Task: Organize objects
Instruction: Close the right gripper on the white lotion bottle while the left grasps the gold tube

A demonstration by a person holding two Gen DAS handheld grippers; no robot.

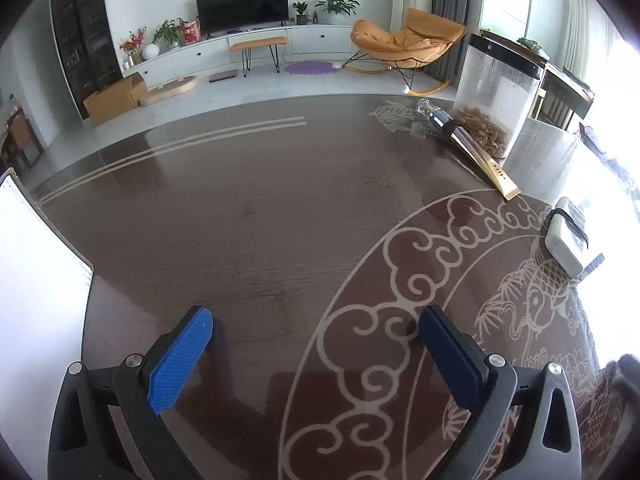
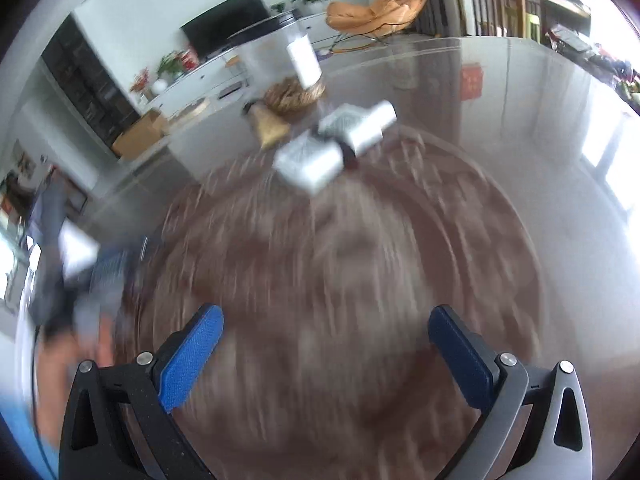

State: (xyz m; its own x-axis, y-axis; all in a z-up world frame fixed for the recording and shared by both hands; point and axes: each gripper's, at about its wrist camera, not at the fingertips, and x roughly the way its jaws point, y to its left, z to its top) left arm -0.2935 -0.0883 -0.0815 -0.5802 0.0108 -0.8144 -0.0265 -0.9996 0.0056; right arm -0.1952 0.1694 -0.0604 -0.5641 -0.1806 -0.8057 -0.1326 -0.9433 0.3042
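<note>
My left gripper (image 1: pixel 316 320) is open and empty, low over the dark patterned table (image 1: pixel 240 220). At the far right a clear jar with a black lid (image 1: pixel 496 92) holds brown fibrous stuff. A dark bottle with a gold sleeve (image 1: pixel 468 140) lies in front of it. A white box with a black strap (image 1: pixel 566 240) lies at the right edge. My right gripper (image 2: pixel 326 320) is open and empty; its view is blurred. Ahead of it lie two white boxes (image 2: pixel 312 160) (image 2: pixel 360 124), the gold sleeve (image 2: pixel 270 128) and the jar (image 2: pixel 280 60).
A white sheet or mat (image 1: pixel 36 280) lies at the table's left edge. In the right wrist view the other gripper and a hand (image 2: pixel 80 300) show blurred at the left. Behind the table are a TV cabinet (image 1: pixel 240 44) and an orange rocking chair (image 1: pixel 404 44).
</note>
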